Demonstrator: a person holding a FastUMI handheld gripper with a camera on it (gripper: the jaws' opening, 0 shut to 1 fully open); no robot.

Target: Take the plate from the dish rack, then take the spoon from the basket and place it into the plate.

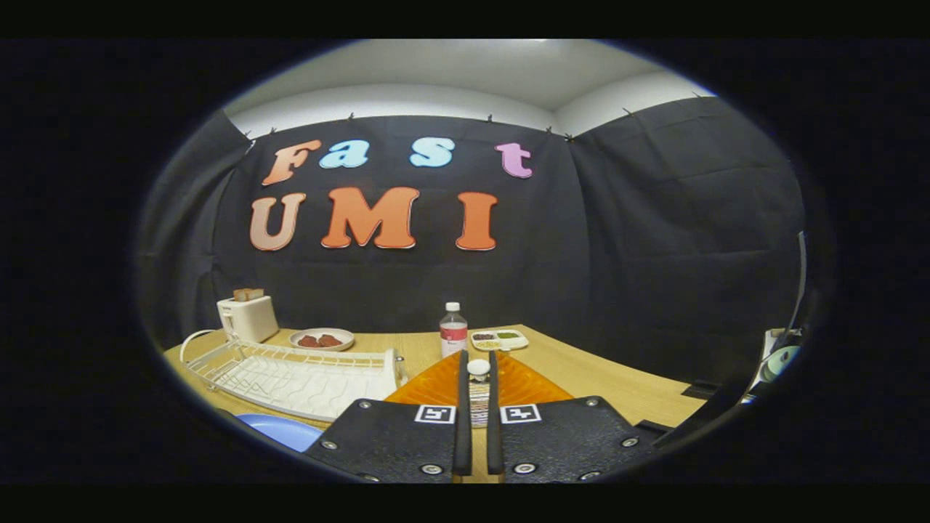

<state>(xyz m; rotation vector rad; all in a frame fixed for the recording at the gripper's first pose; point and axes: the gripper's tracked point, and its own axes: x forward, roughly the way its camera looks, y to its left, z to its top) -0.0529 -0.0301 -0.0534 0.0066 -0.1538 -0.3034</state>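
A white toaster (248, 317) holding bread is seen at the wooden table's (596, 378) far corner. Beside it, a plate of red food (322, 339) is set; a water bottle (453, 329) and a divided snack tray (499, 339) are placed further along.

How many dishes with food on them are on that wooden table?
2. A round plate of reddish food sits beside the white toaster; a divided tray of snacks lies right of the clear plastic bottle. The gripper pinches a patterned-handled spoon.

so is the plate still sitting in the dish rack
No, the white dish rack holds no plate; the blue plate lies on the table beside it, while the fingers hold the spoon.
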